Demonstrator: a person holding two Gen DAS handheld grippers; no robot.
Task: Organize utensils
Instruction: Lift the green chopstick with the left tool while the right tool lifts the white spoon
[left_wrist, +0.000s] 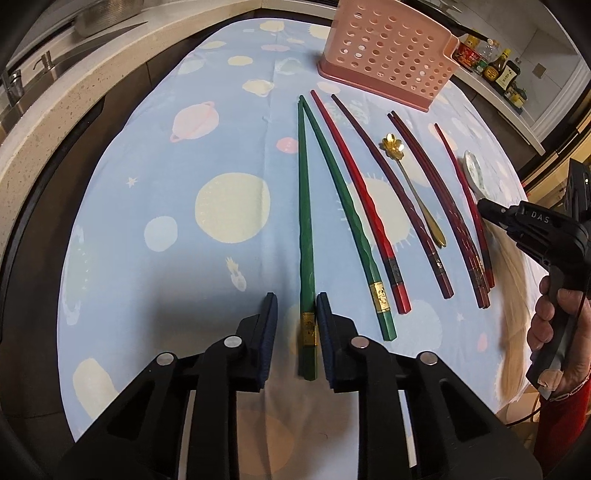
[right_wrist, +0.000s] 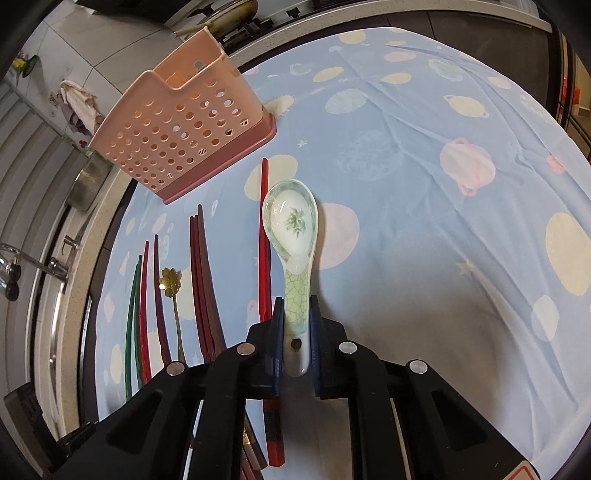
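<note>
A green chopstick (left_wrist: 306, 221) lies on the blue planet-print cloth (left_wrist: 166, 258) between the pads of my left gripper (left_wrist: 295, 295). The right pad touches it and the left pad stands a little apart. Its green mate (left_wrist: 347, 199), a red chopstick (left_wrist: 354, 177), dark red ones (left_wrist: 424, 173) and a gold flower spoon (left_wrist: 392, 146) lie in a row to the right. My right gripper (right_wrist: 295, 299) is shut on the handle of a pale green ceramic spoon (right_wrist: 291, 221), whose bowl rests on the cloth. The pink perforated holder (right_wrist: 184, 136) (left_wrist: 391, 48) stands upright beyond the row.
A red chopstick (right_wrist: 263, 240) lies just left of the ceramic spoon and runs under my right gripper. A counter with a sink and tap (right_wrist: 22, 258) borders the table's left. Sauce bottles (left_wrist: 491, 62) stand on a ledge at the far right. A hand (left_wrist: 554, 325) holds the right gripper.
</note>
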